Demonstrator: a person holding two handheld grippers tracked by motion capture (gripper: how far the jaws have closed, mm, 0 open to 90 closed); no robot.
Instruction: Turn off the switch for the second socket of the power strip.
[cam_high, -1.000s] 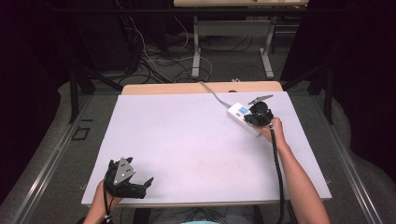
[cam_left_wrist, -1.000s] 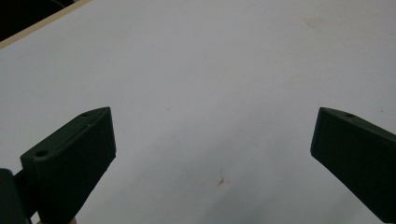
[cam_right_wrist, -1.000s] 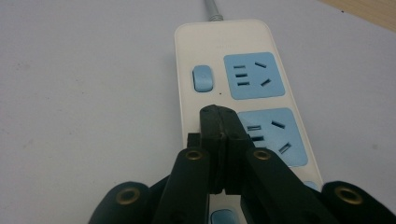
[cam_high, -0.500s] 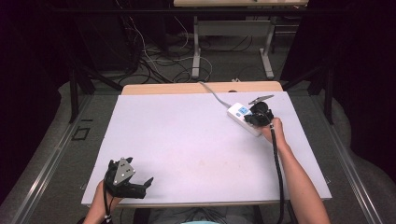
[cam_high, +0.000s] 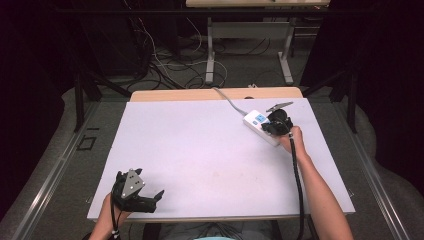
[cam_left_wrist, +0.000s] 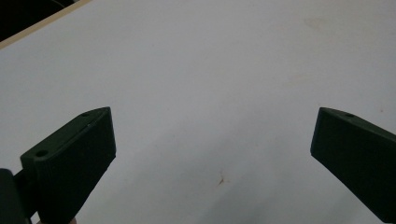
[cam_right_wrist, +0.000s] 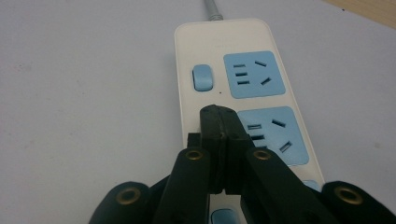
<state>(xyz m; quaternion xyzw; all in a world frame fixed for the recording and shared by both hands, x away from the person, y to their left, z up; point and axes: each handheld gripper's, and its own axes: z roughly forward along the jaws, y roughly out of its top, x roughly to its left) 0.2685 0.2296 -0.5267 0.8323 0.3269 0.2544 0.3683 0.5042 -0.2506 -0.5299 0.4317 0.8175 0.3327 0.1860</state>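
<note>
**White power strip under our closed right gripper**

White laminate covered the table (cam_high: 200, 150), the largest thing before us, with a strip of pale wood showing along its far edge. Beyond it stood a second table's metal legs (cam_high: 210, 55) over a tangle of floor cables (cam_high: 165, 65).

On the far right part of our table lay the power strip (cam_high: 255, 122), a cream-white bar set at a slant, its grey cord (cam_high: 227, 100) running off toward the far edge. In the right gripper view we saw its blue socket panels (cam_right_wrist: 253, 74) and a blue rocker switch (cam_right_wrist: 202, 77) beside the farthest one, with a second blue switch (cam_right_wrist: 220, 217) nearer to us.

We held the right gripper (cam_high: 276, 125) over the near end of the strip. Its jaws were clenched together with nothing between them, and in the right gripper view its tips (cam_right_wrist: 219, 122) stood over the strip's cream face just left of the middle socket panel; we could not tell whether they touched the plastic.

We kept the left gripper (cam_high: 150, 200) low at the near left corner of the table, well apart from the strip. Its jaws stood wide and released, with bare tabletop between them and a small brownish mark (cam_left_wrist: 220, 178) on the surface there.
</note>
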